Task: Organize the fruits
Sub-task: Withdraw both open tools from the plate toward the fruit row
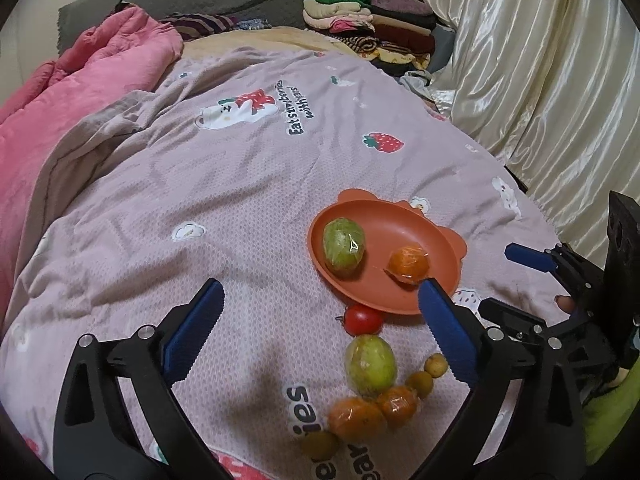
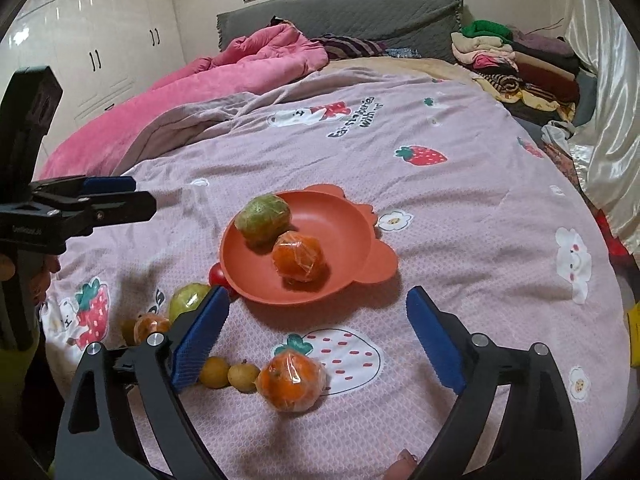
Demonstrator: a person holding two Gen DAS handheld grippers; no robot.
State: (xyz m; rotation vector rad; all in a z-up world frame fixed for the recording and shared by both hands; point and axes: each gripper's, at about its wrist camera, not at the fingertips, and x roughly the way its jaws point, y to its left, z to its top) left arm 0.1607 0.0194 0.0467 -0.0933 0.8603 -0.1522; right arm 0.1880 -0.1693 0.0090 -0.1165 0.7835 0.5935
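Fruits lie in two groups on the quilt (image 2: 460, 208): a green wrapped fruit (image 2: 263, 218) and a wrapped orange (image 2: 298, 256) already sit in the orange plate (image 2: 344, 220) at the centre of the right wrist frame, and the rest lie loose below and to the left of it. Nearest the right gripper (image 2: 318, 338) is another wrapped orange (image 2: 291, 380), low in the frame and between the fingers, with two small yellow fruits (image 2: 230, 374) just to its left. A red tomato (image 2: 217, 275) touches the plate's left rim, and a green pear-like fruit (image 2: 188, 300) sits beside it.

Both tools are spread wide and hold nothing; the left gripper (image 1: 320, 328) hovers over the loose pile in the lower middle of its frame.

The likely step is picking the near orange. Judging by the glossy film, it may slip, so the pads should close across its widest part, squarely and gently. Coming straight down would avoid nudging the yellow fruits. The soft quilt gives, so press little. Set it down in the bare right part of the plate.
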